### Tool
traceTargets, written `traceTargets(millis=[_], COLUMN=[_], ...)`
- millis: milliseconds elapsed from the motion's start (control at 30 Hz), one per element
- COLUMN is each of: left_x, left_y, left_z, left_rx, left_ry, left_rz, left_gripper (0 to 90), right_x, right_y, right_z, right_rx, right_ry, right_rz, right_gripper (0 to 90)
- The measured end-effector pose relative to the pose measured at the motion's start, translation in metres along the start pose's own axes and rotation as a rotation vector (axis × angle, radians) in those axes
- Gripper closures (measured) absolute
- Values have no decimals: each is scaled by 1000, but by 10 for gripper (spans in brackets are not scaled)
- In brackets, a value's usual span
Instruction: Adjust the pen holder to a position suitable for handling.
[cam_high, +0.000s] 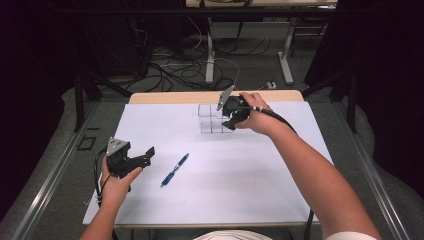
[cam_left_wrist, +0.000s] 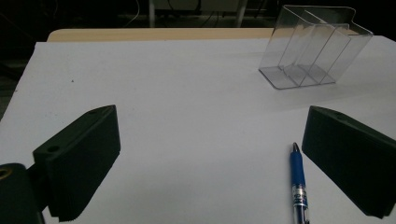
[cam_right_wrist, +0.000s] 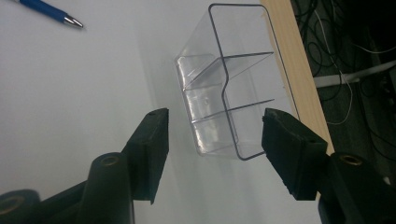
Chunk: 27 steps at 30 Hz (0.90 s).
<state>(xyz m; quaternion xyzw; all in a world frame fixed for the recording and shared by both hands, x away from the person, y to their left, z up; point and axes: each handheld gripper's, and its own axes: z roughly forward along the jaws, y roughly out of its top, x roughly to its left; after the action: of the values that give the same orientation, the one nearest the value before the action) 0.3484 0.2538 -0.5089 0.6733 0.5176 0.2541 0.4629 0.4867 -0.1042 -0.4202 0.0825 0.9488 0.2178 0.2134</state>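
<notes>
Clear bin (cam_right_wrist: 229, 100) stands near the worktop's (cam_high: 150, 210) far edge between the spread right tool (cam_right_wrist: 215, 135), light enough to skid off if nudged; left tool (cam_left_wrist: 210, 158) released beside pen (cam_left_wrist: 299, 184).

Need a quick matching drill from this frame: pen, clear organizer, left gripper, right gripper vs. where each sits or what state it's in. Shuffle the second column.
Things:
1. blue pen
2. clear divided organizer
3. left gripper
4. right gripper

Places or states:
A. open, jaws either side of the organizer's end
B. upright near the table's far edge
C. lying flat mid-table
D. open, held just left of the pen

Pairs: 1-C, 2-B, 3-D, 4-A
</notes>
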Motion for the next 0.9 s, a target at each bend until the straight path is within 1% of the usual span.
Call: traceTargets(millis=[33,67,100,133,167,233,300,333,400,433,500,533,600,633,667,733,767,800,867,900], left_x=[-1,-1,-2,-2,-2,-2,-2,-2,-1,-1,-1,0,0,0,0,-1,-1,-1,0,0], left_y=[0,0,0,-1,-1,-1,-2,-2,-2,-3,-3,-3,-3,-3,-3,-3,-3,-3,-4,-4], left_z=[1,1,1,1,2,2,2,2,2,2,3,3,3,2,2,3,3,3,3,3], left_rx=[-8,-8,-8,-9,1,3,7,6,6,6,6,5,14,14,14,8,8,8,16,16], left_ry=[-1,-1,-4,-5,-2,0,0,3,2,1,1,1,0,0,-2,-4,-4,-4,-4,-4], left_rz=[7,7,7,5,20,19,19,20,21,13,11,6,8,7,8,5,4,4,9,9], left_gripper=[9,1,1,1,1,1,1,1,1,1,1,1,1,1,1,1,1,1,1,1], right_x=[-2,-2,-6,-8,-10,-13,-15,-16,-18,-20,-20,-20,-21,-22,-22,-22,-22,-22,-23,-22], right_y=[2,2,6,8,10,14,16,17,19,20,22,22,24,24,24,24,24,24,24,24], right_z=[1,1,3,4,6,10,14,16,21,24,28,28,36,38,40,43,47,49,52,53], right_rx=[10,10,30,39,48,61,65,69,84,91,103,103,92,104,108,114,118,125,134,140], right_ry=[10,10,25,30,34,42,46,59,65,71,77,77,93,91,94,101,96,107,103,101], right_rz=[-18,-18,-52,-64,-83,-102,-111,-115,-121,-132,-139,-139,-147,-149,-162,-156,-174,-172,-184,-179], right_gripper=[436,436,443,441,435,426,423,423,424,424,429,429,438,445,452,459,481,486,495,497])
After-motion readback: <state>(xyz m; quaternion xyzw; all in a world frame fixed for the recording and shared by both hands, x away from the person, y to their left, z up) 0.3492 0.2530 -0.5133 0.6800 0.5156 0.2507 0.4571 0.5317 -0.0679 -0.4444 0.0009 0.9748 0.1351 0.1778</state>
